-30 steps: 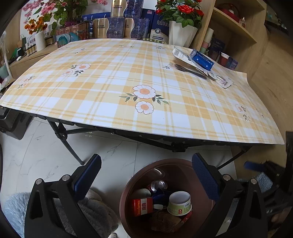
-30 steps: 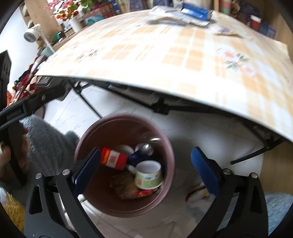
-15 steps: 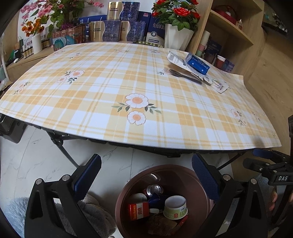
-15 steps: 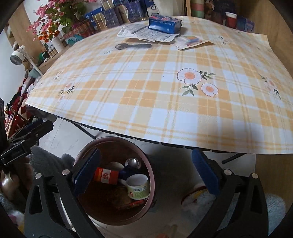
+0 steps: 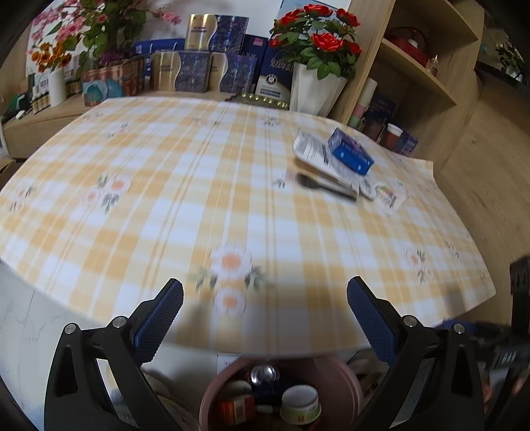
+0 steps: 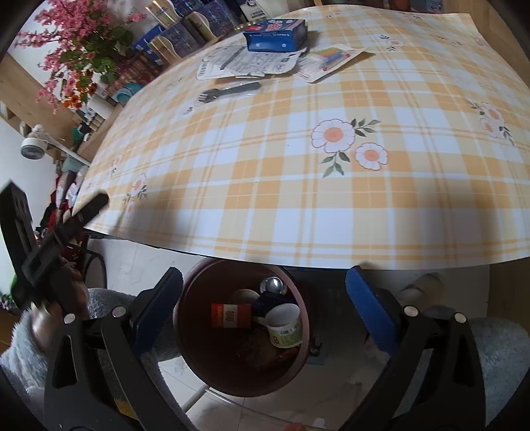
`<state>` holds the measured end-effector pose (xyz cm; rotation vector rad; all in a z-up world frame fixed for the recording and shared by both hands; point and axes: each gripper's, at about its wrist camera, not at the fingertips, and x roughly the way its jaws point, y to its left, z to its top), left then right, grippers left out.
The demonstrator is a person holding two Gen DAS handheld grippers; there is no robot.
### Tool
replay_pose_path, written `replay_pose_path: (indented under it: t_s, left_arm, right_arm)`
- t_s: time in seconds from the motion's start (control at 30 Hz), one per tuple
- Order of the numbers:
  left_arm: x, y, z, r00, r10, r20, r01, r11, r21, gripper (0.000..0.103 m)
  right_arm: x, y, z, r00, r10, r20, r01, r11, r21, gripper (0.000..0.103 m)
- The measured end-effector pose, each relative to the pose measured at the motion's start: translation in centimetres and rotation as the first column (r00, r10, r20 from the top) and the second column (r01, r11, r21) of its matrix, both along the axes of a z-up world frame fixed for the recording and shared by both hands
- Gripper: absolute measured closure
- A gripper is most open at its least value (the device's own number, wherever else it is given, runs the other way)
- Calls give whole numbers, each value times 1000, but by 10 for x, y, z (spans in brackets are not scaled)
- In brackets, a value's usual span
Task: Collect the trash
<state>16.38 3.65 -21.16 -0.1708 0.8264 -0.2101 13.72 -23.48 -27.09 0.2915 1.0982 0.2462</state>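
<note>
Both cameras have risen since the earlier frames, so the table [image 6: 298,205] now fills more of each view. I hold the left gripper [image 5: 265,318] and right gripper [image 6: 263,308] with jaws spread wide and empty, ready for a pickup. Remaining trash lies far ahead of the jaws: blue box [image 6: 275,30], printed paper [image 6: 245,63], dark fork [image 6: 230,91], small packet [image 6: 331,56]. Below and between the right jaws stands the bin [image 6: 198,358], already holding a cup [image 6: 285,325]. Nothing blocks the reach across the cloth
</note>
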Motion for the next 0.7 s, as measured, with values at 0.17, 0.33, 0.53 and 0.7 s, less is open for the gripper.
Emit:
replay_pose_path:
  t_s: [0.17,0.33,0.53,0.7]
  left_arm:
    - [36,-7,20,999,-26,28,26,1000,1,6]
    - [66,-17,31,997,-52,55,51,999,10,6]
    - [97,-23,33,996,-59,60,58,998,8,6]
    - [118,-21,29,998,-35,45,36,999,-9,6]
  right_arm:
    - [0,-2,23,999,5,46,-3,999,-46,6]
    - [31,-19,52,987,-48,153,55,998,-40,6]
    - [109,-27,81,960,-38,278,67,993,-95,6]
    - [199,-25,78,958,-52,282,96,985,-143,6]
